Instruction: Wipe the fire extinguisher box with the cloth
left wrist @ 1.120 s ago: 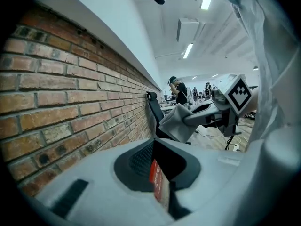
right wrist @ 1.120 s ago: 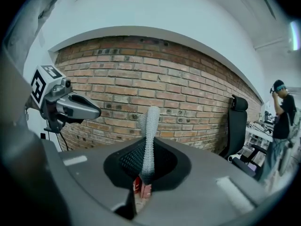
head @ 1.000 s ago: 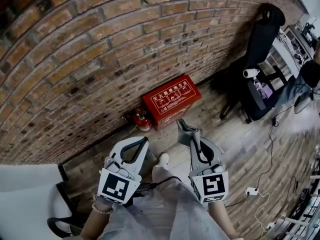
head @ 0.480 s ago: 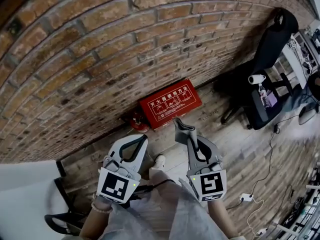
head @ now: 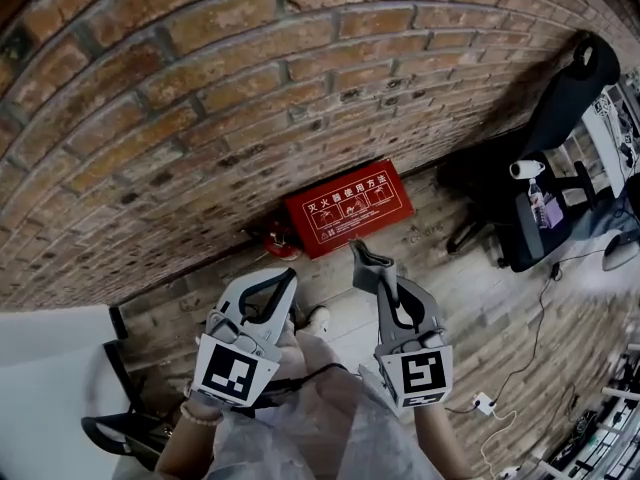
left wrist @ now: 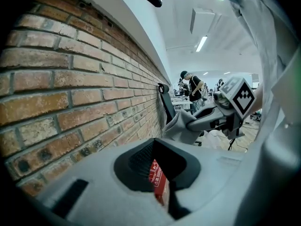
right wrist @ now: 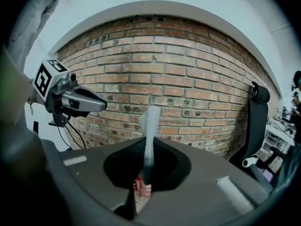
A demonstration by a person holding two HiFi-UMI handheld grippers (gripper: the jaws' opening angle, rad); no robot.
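Note:
A red fire extinguisher box (head: 348, 206) with white print stands on the floor against the brick wall (head: 200, 88). Beside its left end sits a small red extinguisher (head: 279, 240). My right gripper (head: 383, 280) is shut on a grey knitted cloth (head: 369, 262), which sticks up past the jaws (right wrist: 149, 126) just short of the box. My left gripper (head: 287, 280) hangs to the left, shut with nothing in it. Through its jaws, a slice of the red box (left wrist: 158, 179) shows. The cloth (left wrist: 178, 126) also shows in the left gripper view.
A black office chair (head: 560, 98) stands to the right of the box. Cables and a white power strip (head: 483, 401) lie on the wooden floor at the right. A white surface (head: 50, 358) fills the lower left. My shoe (head: 322, 318) is between the grippers.
The head view has shifted a little, so the chair sits further right in the picture. Both grippers keep their pose before the box, the right still holding the cloth.

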